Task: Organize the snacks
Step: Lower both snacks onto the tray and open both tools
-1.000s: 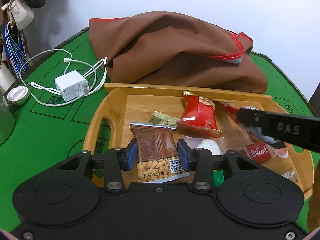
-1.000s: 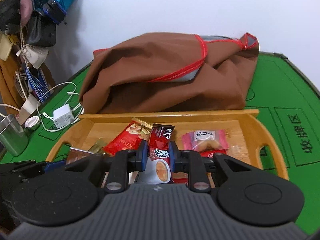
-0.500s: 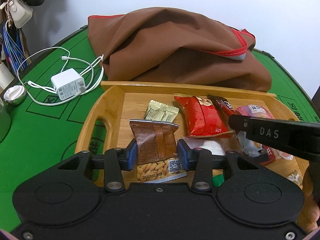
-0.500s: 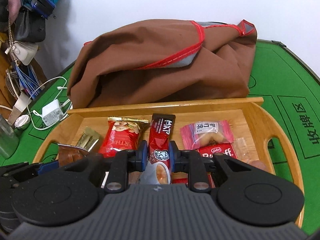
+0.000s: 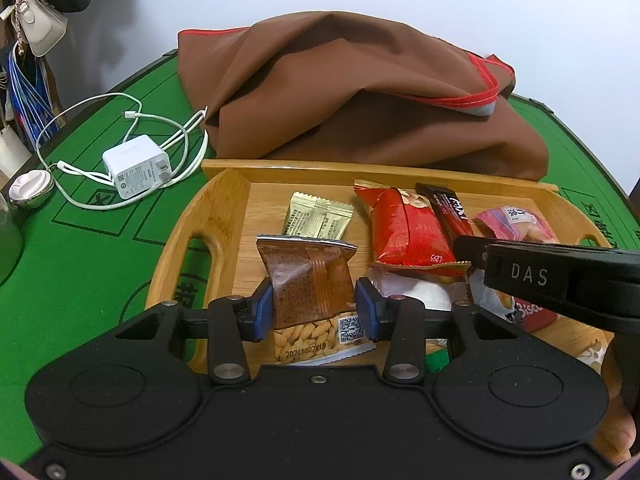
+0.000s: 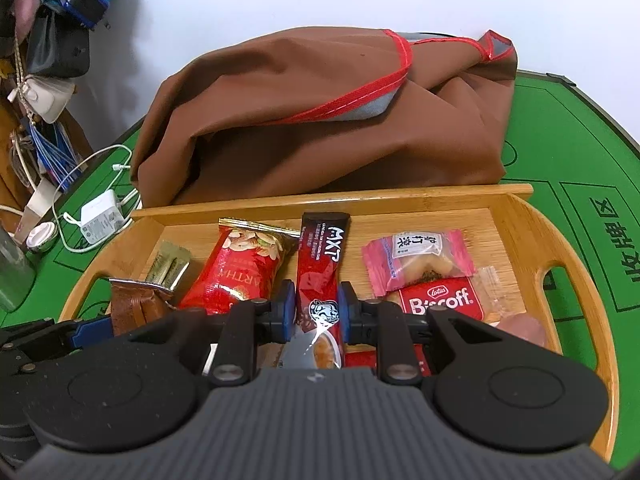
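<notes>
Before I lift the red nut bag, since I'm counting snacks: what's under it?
A white packet pokes out from under the red nut bag; how far it reaches beneath is hidden.

Counter [image 5: 88,248] green, dark-lined. Tray [image 6: 520,216] honey bamboo. Bag [image 5: 360,92] brown, red trim. My pads [image 5: 264,312] blue. Nut packet [image 5: 312,284] brown; stick [image 6: 320,268] red-black.

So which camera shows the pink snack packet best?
The right wrist view: the pink packet lies whole and unhidden in the wooden tray, label readable. In the left wrist view it sits at the far right, partly hidden behind the right gripper.
</notes>
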`<state>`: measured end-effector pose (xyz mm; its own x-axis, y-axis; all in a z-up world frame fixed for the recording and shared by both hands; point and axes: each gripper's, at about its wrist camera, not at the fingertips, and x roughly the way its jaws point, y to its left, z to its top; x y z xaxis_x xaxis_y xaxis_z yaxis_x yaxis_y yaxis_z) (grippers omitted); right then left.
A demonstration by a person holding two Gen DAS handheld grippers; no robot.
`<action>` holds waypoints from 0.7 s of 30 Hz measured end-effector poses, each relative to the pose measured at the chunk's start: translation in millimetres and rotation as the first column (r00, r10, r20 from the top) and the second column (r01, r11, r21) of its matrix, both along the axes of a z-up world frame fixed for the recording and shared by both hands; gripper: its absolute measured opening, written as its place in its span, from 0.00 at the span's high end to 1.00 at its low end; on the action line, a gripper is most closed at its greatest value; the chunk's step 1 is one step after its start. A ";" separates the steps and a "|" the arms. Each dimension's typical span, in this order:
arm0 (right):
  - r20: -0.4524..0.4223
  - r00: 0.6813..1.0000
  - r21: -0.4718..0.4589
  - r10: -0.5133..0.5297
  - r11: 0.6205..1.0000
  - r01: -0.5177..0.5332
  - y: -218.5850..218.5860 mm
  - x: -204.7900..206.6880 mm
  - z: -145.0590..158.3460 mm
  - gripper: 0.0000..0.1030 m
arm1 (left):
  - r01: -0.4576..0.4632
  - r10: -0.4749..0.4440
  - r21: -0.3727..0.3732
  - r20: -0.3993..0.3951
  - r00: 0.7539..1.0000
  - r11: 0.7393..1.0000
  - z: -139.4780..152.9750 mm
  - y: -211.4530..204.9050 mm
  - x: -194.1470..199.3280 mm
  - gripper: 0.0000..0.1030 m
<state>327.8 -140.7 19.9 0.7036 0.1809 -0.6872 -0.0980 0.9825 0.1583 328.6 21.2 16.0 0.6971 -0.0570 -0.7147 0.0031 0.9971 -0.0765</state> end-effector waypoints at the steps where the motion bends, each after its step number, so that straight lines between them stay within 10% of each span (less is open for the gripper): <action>1: 0.002 1.000 0.000 0.007 1.000 -0.007 -0.1 -0.2 -0.1 0.60 | -0.002 0.002 -0.001 -0.002 1.000 1.000 0.4 -0.1 0.1 0.60; 21: 0.091 0.995 -0.057 0.052 0.997 -0.047 -10.6 -42.6 27.4 0.38 | 0.000 -0.005 0.071 0.069 0.998 0.997 26.7 -1.2 -36.4 0.33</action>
<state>285.2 -151.2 47.3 0.7555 0.1810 -0.6297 -0.1585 0.9830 0.0924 292.1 20.0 42.7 0.7451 -0.0094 -0.6669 0.0084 1.0000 -0.0047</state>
